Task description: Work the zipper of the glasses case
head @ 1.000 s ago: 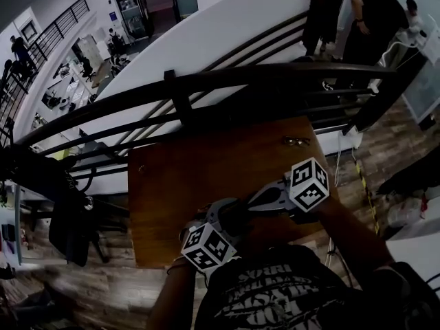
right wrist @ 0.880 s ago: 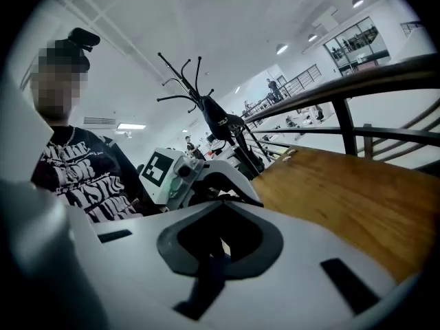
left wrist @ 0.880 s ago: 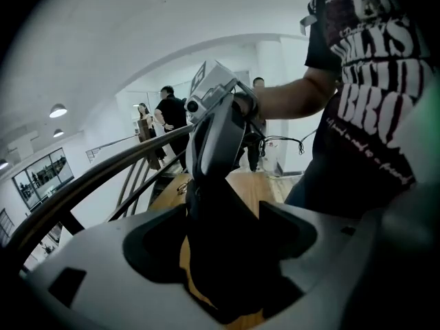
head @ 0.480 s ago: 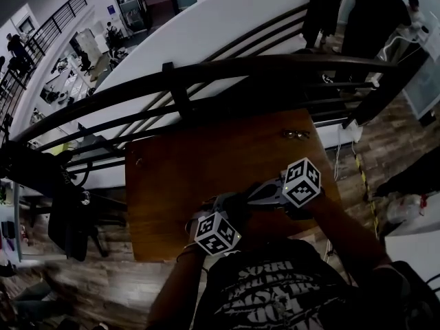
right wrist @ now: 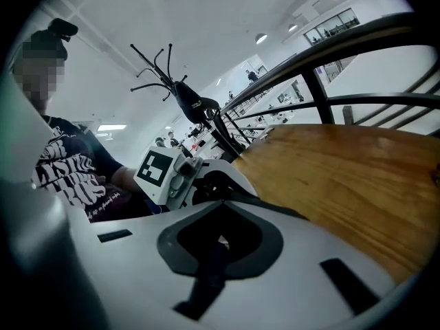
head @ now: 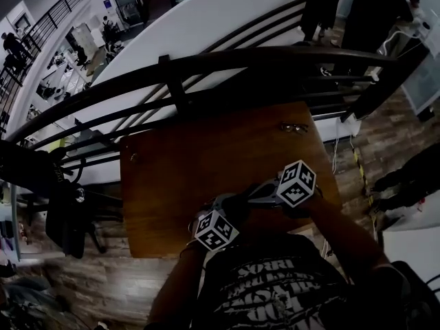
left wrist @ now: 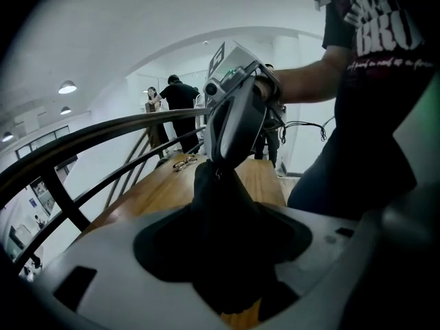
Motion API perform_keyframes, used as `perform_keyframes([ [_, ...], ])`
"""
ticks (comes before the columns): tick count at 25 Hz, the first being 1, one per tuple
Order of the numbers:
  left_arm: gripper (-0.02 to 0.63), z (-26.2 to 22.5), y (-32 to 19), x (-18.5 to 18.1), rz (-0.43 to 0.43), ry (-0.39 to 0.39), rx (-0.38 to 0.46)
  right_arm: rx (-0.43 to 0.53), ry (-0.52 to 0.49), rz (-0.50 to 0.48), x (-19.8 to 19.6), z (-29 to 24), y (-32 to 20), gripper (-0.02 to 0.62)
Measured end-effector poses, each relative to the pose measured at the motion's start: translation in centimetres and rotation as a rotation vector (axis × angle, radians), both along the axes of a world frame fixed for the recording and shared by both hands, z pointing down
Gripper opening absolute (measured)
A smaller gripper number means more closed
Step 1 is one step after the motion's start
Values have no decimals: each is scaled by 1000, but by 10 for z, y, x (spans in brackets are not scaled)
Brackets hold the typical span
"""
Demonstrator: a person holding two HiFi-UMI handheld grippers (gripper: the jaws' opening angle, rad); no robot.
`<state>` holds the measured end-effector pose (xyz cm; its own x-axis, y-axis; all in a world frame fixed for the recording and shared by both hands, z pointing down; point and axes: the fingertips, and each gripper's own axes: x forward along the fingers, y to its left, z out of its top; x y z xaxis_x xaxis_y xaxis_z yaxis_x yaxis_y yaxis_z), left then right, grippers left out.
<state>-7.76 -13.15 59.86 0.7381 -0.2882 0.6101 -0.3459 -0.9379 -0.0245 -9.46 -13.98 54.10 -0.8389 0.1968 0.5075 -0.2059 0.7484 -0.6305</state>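
A black glasses case (head: 237,208) hangs between my two grippers over the near edge of the brown table (head: 206,157). In the left gripper view the case (left wrist: 227,239) fills the gap of my left gripper (left wrist: 220,260); its jaws have just been closing on it. My right gripper (left wrist: 221,162) is shut at the case's upper end, right on the small metal zipper pull (left wrist: 217,174). In the right gripper view a dark strip of the case (right wrist: 206,280) runs out from the right gripper (right wrist: 218,243). The left gripper (right wrist: 210,184) faces it.
A pair of eyeglasses (head: 294,127) lies at the table's far right corner. A dark railing (head: 206,67) runs along the table's far side, with people (left wrist: 175,98) standing beyond it. A coat stand (right wrist: 185,98) rises behind me.
Both grippers and the case have sunk together towards the table's near edge. The right gripper stays shut at the case's end.
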Motion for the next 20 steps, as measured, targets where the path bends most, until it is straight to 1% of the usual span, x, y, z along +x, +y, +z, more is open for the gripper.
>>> perform_keyframes([
  [8,264,-5,3,0,-1,24,-16,3,5,3,7,-3,-1,-2],
  [20,264,-13,9,-13,-48,80,-45,0,7,15,20,-5,-12,-2],
])
